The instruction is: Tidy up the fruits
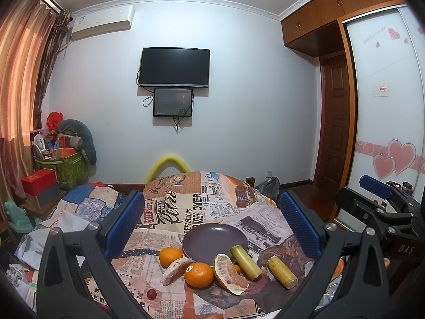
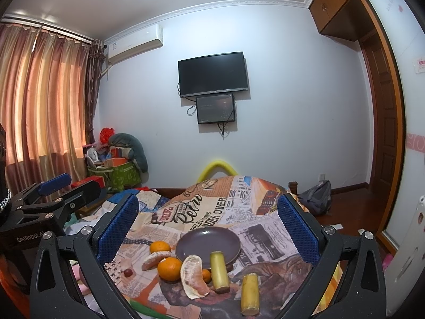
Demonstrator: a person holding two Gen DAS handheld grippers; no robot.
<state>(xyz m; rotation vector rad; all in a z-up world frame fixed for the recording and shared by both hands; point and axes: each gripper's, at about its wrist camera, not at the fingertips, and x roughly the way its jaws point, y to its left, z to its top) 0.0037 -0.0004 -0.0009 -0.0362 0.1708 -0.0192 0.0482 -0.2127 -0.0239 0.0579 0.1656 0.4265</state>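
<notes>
So, nothing's been grabbed yet. The table (image 1: 212, 212), covered in a newspaper-print cloth, fills the lower middle of both views, and the dark plate (image 1: 212, 242) sits bare at centre frame with all the fruit scattered just below it.

Going down in size: two yellow-green sugarcane pieces (I think, could be something else), one (image 1: 245, 261) leaning on the plate's lower right rim and the other (image 1: 281, 272) lying further right. Then a big peeled pomelo segment (image 1: 229, 275) lower centre, a second segment (image 1: 175, 269) to its left, a stickered orange (image 1: 199, 275) between them, another orange (image 1: 170, 256) just beside the plate's left rim, a small orange bit (image 2: 205, 275) tucked behind the big segment, and a tiny dark grape (image 1: 151, 293) well apart at lower left.

The left gripper (image 1: 212, 228) and right gripper (image 2: 208, 228) both hover above the spread, jaws wide and holding nothing.

My read: this is the very start, picking the first piece. Next move probably calls for dropping one gripper over a single fruit, say the right-hand cane, closing gently, then lifting it over the rim onto the plate. The round oranges could roll if nudged, and the soft segments will squash if pinched hard.
</notes>
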